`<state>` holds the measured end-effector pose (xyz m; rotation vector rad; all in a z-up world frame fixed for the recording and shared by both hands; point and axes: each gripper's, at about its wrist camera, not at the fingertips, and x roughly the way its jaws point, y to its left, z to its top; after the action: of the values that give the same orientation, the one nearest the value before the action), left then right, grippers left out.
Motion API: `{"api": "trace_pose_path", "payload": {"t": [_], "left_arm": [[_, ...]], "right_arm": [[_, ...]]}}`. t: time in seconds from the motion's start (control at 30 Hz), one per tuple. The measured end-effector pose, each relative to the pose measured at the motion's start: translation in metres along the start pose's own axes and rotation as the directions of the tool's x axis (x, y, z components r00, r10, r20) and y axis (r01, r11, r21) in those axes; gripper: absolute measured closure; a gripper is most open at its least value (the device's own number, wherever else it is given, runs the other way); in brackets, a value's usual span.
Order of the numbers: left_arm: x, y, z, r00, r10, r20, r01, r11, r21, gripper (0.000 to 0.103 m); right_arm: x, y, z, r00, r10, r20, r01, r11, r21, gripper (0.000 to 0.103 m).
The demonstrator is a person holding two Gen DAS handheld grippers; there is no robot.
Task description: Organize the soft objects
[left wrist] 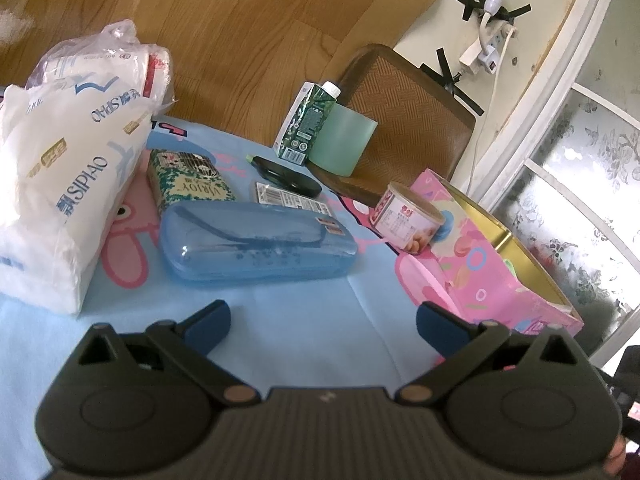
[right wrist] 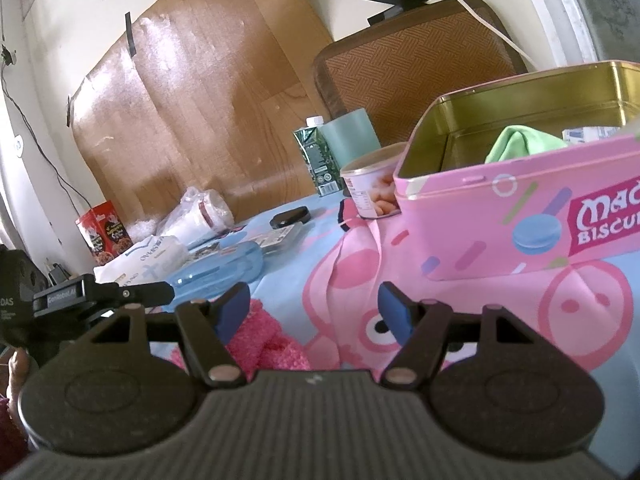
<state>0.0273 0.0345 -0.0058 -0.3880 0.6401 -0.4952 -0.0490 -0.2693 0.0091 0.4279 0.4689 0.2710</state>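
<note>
A pink biscuit tin (right wrist: pixel 520 216) stands open on the table; a green cloth (right wrist: pixel 520 142) lies inside it. The tin also shows at the right of the left wrist view (left wrist: pixel 488 264). A fluffy pink soft item (right wrist: pixel 272 344) lies on the cloth just under my right gripper (right wrist: pixel 316 312), which is open and empty above it. My left gripper (left wrist: pixel 324 320) is open and empty over bare blue tablecloth. A white SIPIAO tissue pack (left wrist: pixel 60 200) and a plastic-bagged soft pack (left wrist: pixel 108 64) sit at the left.
A blue plastic case (left wrist: pixel 256 244), a green patterned box (left wrist: pixel 188 184), a black flat object (left wrist: pixel 288 178), a barcode packet (left wrist: pixel 292 200), a small can (left wrist: pixel 404 220), a green carton (left wrist: pixel 308 124) and a green cup (left wrist: pixel 340 140) stand on the cartoon tablecloth. A red box (right wrist: pixel 104 232) is far left.
</note>
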Motion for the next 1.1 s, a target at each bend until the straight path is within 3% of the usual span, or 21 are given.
{"api": "trace_pose_path", "payload": {"t": [0.53,0.7,0.83,1.0,1.1], "left_arm": [[-0.004,-0.001,-0.002,1.0,-0.013,0.01,0.013,1.0,-0.007,0.0],[-0.012,-0.014,-0.004,1.0,0.008,0.029,-0.009,0.999,0.043,0.0],[-0.017,-0.032,-0.006,0.999,-0.05,-0.003,0.05,0.997,0.065,0.0],[-0.02,-0.055,-0.008,0.988,-0.151,-0.037,0.154,0.984,0.092,0.001],[-0.009,-0.069,-0.008,0.978,-0.194,-0.08,0.202,0.974,0.106,0.006]], "right_arm": [[-0.002,0.005,-0.003,1.0,0.016,0.007,-0.016,1.0,-0.026,0.03],[-0.005,0.007,-0.004,0.999,0.036,0.018,-0.035,0.998,-0.049,0.03],[-0.006,0.007,-0.003,0.998,0.063,0.014,-0.062,0.996,-0.065,0.03],[-0.006,0.007,-0.003,0.988,0.13,-0.077,-0.136,0.988,-0.077,0.029],[-0.005,0.01,-0.003,0.985,0.133,-0.11,-0.145,0.983,-0.11,0.027]]}}
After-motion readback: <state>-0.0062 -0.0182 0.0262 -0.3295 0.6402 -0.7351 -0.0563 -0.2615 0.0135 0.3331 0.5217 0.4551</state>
